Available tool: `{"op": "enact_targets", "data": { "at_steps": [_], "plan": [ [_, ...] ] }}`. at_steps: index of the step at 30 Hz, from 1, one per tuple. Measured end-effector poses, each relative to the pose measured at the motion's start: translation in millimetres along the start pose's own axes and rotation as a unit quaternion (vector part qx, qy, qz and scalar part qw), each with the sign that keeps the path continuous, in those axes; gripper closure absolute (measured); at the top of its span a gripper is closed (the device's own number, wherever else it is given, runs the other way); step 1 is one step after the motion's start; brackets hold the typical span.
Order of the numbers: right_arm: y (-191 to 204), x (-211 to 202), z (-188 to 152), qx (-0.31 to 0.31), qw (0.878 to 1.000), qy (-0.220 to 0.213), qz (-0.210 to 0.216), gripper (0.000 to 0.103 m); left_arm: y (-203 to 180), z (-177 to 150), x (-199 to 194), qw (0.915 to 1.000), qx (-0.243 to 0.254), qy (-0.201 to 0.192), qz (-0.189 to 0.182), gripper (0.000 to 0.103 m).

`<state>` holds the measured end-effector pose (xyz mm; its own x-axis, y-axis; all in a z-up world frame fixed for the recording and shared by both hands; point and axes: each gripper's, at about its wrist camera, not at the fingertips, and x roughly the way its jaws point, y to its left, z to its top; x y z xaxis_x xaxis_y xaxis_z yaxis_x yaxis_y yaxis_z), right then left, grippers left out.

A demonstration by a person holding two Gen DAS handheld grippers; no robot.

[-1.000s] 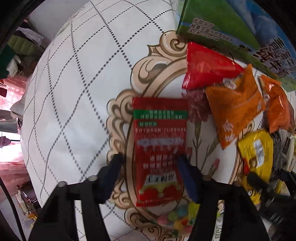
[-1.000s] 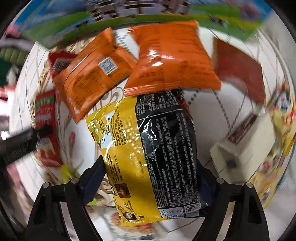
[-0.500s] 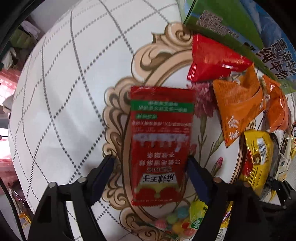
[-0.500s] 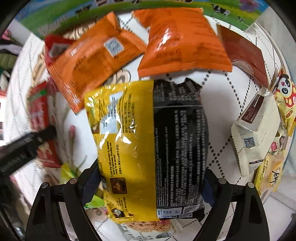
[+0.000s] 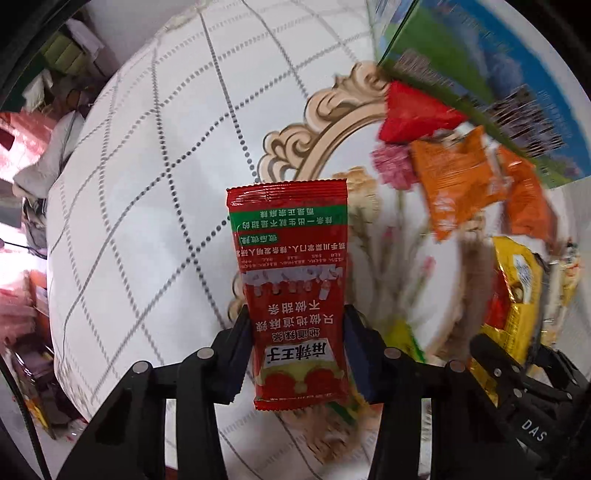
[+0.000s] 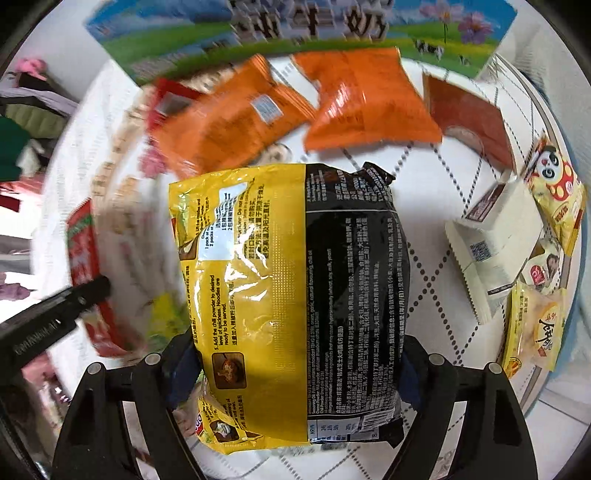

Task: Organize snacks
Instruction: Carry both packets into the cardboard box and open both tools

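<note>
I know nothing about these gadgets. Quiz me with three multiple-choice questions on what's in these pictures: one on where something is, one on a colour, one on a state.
1. Where do the two orange packets lie?
A. Between the held noodle bag and the milk carton
B. Inside the carton
C. On the floor

2. What colours is the bag in the right gripper?
A. Blue and white
B. Yellow and black
C. All green

3. What is the left gripper doing?
A. Standing open over bare cloth
B. Closed on nothing
C. Closed on the red sachet

Answers:
1 A: they lie on the tablecloth beyond the noodle bag, in front of the milk carton.
2 B: half yellow, half black.
3 C: both fingers press the sides of the red sachet.
</note>
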<state>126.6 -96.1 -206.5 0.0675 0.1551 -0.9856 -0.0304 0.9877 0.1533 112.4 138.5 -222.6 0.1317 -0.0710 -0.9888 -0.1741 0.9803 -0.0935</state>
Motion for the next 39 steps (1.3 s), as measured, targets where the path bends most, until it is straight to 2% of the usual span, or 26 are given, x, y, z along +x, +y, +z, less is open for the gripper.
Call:
{"op": "enact_targets", "data": {
  "at_steps": [6, 9, 12, 15, 17, 20, 23, 28, 29, 32, 39],
  "plan": [
    [-10.4, -75.5, 6.3, -0.001, 0.997, -0.042, 0.072, 0.016, -31.1, -0.7, -79.6, 0.9971, 0.012, -0.054, -0.052, 0.060],
    [-22.5, -125.4, 25.3, -0.007, 0.993, -0.073, 0.092, 0.016, -60.4, 41.9, -119.0, 0.9934, 0.026, -0.080, -0.078, 0.060],
    [-35.9, -168.9, 50.0, -0.006, 0.989, -0.099, 0.111, 0.016, -105.0, 90.0, -137.4, 0.9890, 0.046, -0.098, -0.101, 0.060],
    [-45.3, -198.7, 86.3, -0.008, 0.986, -0.124, 0.113, 0.016, -144.2, 139.4, -142.2, 0.9866, 0.068, -0.115, -0.094, 0.060],
    [-51.0, -210.2, 111.4, -0.008, 0.985, -0.138, 0.106, 0.016, -153.4, 174.5, -135.3, 0.9874, 0.068, -0.112, -0.089, 0.060],
    [-50.1, -196.4, 157.4, -0.010, 0.986, -0.135, 0.093, 0.016, -167.5, 217.8, -119.6, 0.9903, 0.066, -0.089, -0.084, 0.060],
    [-49.3, -171.0, 189.6, -0.009, 0.990, -0.118, 0.083, 0.016, -171.1, 254.3, -86.4, 0.9931, 0.065, -0.059, -0.077, 0.060],
    [-41.0, -126.9, 249.6, -0.011, 0.994, -0.093, 0.053, 0.016, -193.3, 302.3, -47.0, 0.9952, 0.068, -0.010, -0.070, 0.060],
    [-39.7, -117.5, 254.5, -0.014, 0.995, -0.083, 0.046, 0.016, -195.1, 310.0, -37.6, 0.9951, 0.067, 0.003, -0.073, 0.060],
    [-40.5, -84.8, 296.6, -0.016, 0.997, -0.062, 0.038, 0.016, -200.1, 324.4, -18.6, 0.9948, 0.067, 0.024, -0.074, 0.059],
    [-47.4, -42.5, 321.5, -0.023, 0.999, -0.026, 0.035, 0.015, -210.2, 347.8, 4.4, 0.9942, 0.075, 0.048, -0.059, 0.057]
  ]
}}
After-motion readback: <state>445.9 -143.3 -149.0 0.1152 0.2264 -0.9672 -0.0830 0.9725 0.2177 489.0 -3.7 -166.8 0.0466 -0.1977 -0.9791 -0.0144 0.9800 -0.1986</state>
